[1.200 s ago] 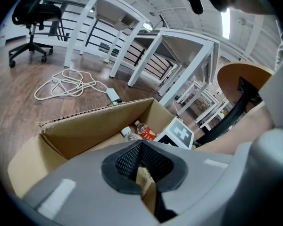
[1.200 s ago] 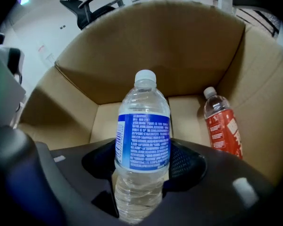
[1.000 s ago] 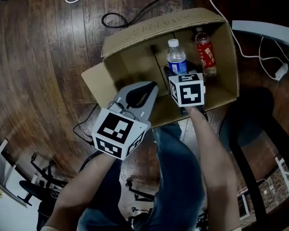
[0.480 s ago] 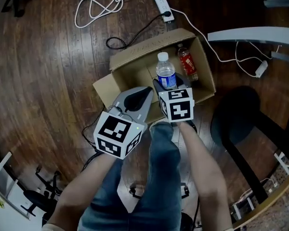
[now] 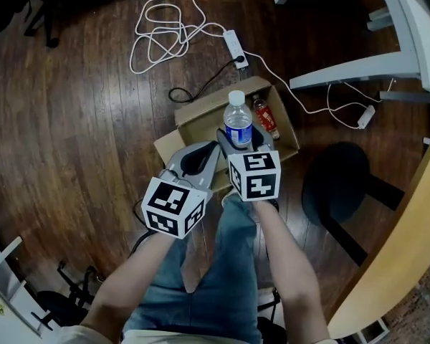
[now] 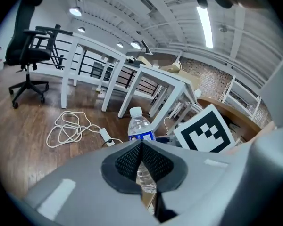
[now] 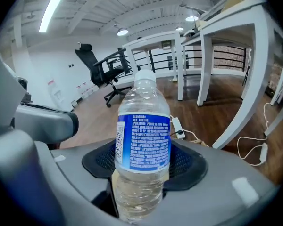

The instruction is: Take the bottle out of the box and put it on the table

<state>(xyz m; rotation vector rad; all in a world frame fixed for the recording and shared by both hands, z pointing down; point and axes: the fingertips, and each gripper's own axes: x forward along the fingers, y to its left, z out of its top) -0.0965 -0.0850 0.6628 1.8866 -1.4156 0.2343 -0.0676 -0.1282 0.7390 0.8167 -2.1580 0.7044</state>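
A clear water bottle [image 5: 238, 124] with a white cap and blue label stands upright in my right gripper [image 5: 241, 140], which is shut on its lower body well above the open cardboard box [image 5: 201, 115] on the floor. In the right gripper view the bottle [image 7: 144, 140] fills the middle, and both dark pads [image 7: 191, 163] press its sides. My left gripper [image 5: 201, 156] hangs just left of it, shut with nothing held. In the left gripper view the left gripper [image 6: 141, 149] has its pads together, and the bottle [image 6: 140, 126] shows beyond them. A red-labelled bottle [image 5: 265, 117] lies in the box.
A wooden table edge [image 5: 408, 228] runs along the right, with a white desk frame [image 5: 408, 27] above it. A black stool [image 5: 337, 181] stands right of the box. A power strip [image 5: 235, 46] and looped white cable [image 5: 165, 38] lie on the wood floor. A black office chair [image 6: 30, 55] stands far left.
Both grippers have risen, the right one carrying the water bottle up out of the box. The box and floor now look smaller and farther below.
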